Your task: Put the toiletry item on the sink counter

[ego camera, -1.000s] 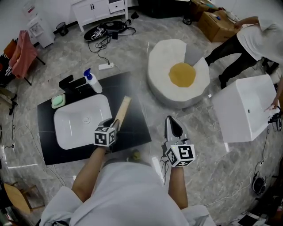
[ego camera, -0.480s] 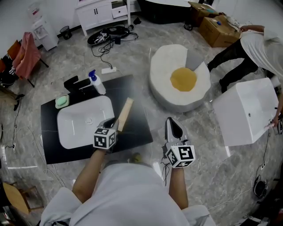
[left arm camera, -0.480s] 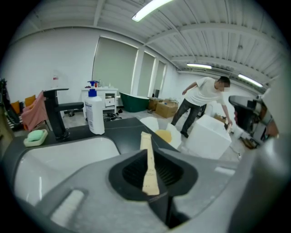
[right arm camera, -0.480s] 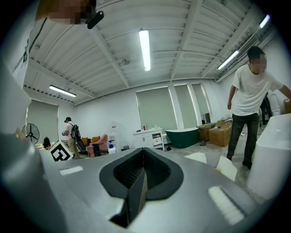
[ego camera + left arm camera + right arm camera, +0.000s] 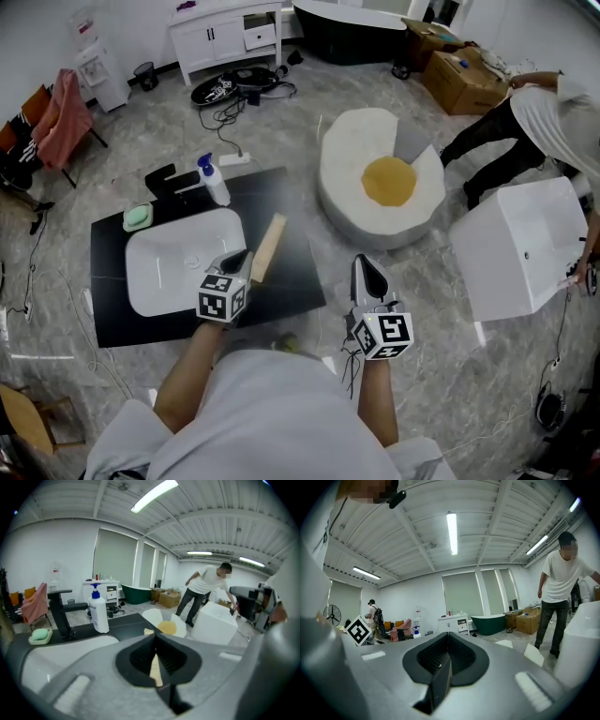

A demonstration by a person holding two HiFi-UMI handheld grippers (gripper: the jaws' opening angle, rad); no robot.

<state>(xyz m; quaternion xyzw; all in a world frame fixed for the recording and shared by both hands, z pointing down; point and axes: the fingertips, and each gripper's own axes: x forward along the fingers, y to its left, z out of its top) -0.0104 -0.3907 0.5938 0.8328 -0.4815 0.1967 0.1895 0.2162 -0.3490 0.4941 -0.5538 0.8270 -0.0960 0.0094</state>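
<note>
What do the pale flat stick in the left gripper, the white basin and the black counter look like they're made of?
Pale flat stick: probably bare wood or bamboo, judging by its matte tan colour and square-cut edges. White basin: likely glazed ceramic, with a smooth, glossy, rounded wall. Black counter: a flat dark slab with a soft sheen. It could be stone or laminate.

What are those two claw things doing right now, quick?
Left gripper: closed on the pale flat stick.
Right gripper: closed, empty.

Fried-egg cushion (image 5: pixel 380 178), cardboard box (image 5: pixel 459 67), white cabinet (image 5: pixel 225 37)
</note>
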